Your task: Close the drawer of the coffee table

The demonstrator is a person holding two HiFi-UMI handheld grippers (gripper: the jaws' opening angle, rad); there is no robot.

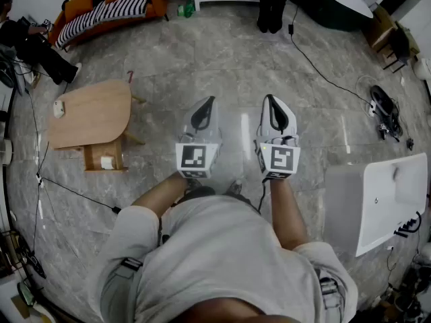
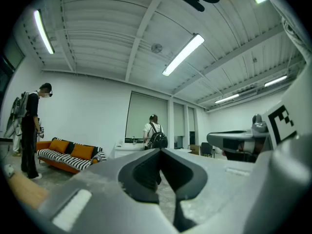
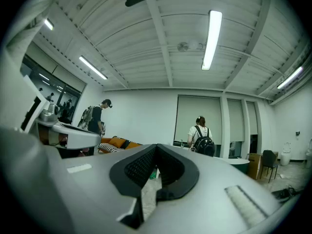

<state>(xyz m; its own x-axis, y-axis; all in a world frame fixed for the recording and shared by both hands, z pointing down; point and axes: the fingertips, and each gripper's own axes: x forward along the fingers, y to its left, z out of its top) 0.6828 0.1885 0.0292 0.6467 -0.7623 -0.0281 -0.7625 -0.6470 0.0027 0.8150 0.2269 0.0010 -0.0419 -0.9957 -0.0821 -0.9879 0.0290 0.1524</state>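
The light wooden coffee table (image 1: 91, 113) stands on the grey floor at the left of the head view. A wooden box-like part with a white piece (image 1: 106, 161) sticks out under its near end; it looks like the drawer, standing out from the table. Both grippers are held level in front of my body, well to the right of the table and touching nothing. My left gripper (image 1: 209, 100) (image 2: 160, 151) is shut and empty. My right gripper (image 1: 270, 98) (image 3: 156, 146) is beside it, also shut and empty. A strip of the table's wood (image 2: 23, 191) shows at the lower left of the left gripper view.
An orange sofa with a striped blanket (image 1: 108, 5) stands at the back left, with a person (image 1: 34, 46) near it. Another person (image 1: 271, 5) stands at the back beside a dark round table (image 1: 337, 2). A white cabinet (image 1: 384, 200) is on the right. Cables (image 1: 316, 66) cross the floor.
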